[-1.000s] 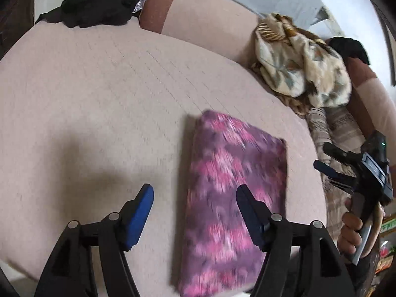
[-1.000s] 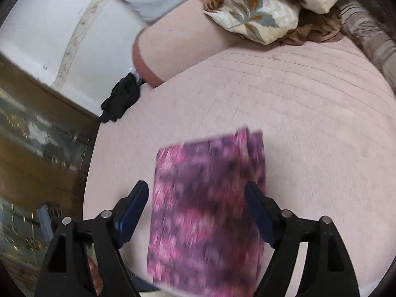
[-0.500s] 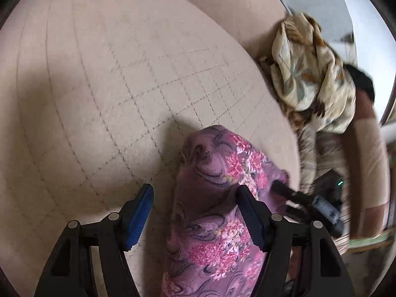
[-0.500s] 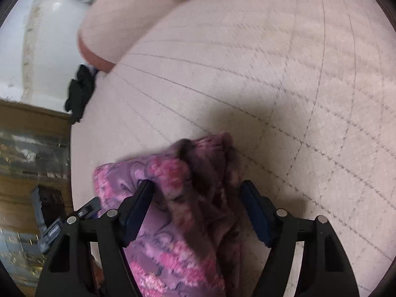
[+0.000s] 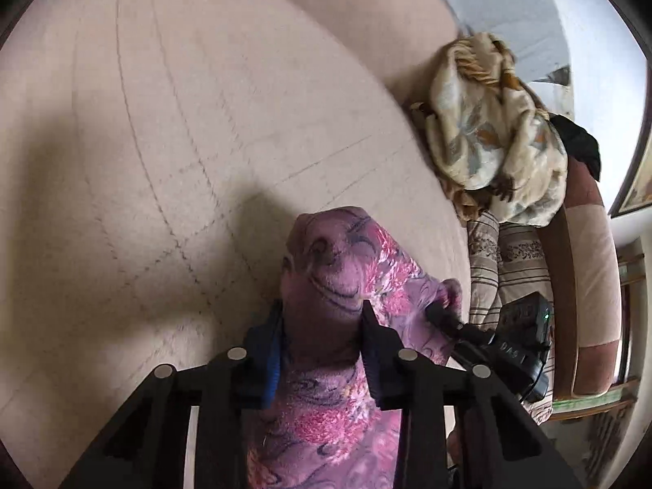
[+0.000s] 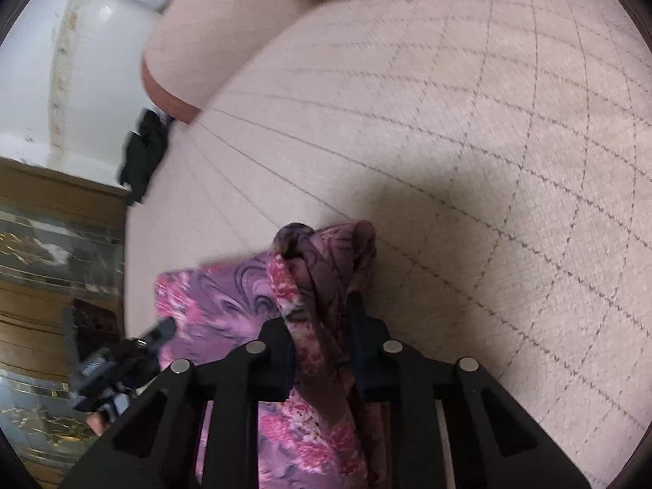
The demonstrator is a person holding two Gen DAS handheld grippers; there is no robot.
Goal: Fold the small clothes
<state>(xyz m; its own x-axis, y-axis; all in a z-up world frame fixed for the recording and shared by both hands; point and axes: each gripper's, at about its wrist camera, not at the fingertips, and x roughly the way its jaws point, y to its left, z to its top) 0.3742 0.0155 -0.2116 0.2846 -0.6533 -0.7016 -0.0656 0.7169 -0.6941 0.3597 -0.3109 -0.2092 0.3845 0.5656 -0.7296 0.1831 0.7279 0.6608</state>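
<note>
A purple and pink flowered garment (image 5: 342,269) lies folded on the beige quilted bed (image 5: 163,122). My left gripper (image 5: 322,318) is closing on one near corner, and its pads pinch a bunched fold of the cloth. The right gripper (image 6: 322,318) is closing too, with its pads squeezing the other corner of the garment (image 6: 322,256) into a ridge. Each wrist view shows the other gripper at the garment's far end: the right gripper (image 5: 440,311) beside the cloth, the left gripper (image 6: 163,332) at the cloth's left edge.
A cream leaf-print cloth (image 5: 497,130) is heaped on the bolster (image 5: 591,285) at the right. A black garment (image 6: 142,150) lies at the bed's far left corner by a rounded pillow (image 6: 191,57). A striped cushion (image 5: 509,252) sits below the heap. Dark wooden furniture (image 6: 53,244) stands left.
Both grippers dropped onto the flat folded garment and drew their jaws in around its near corners. The cloth now bunches up between the pads of each.
</note>
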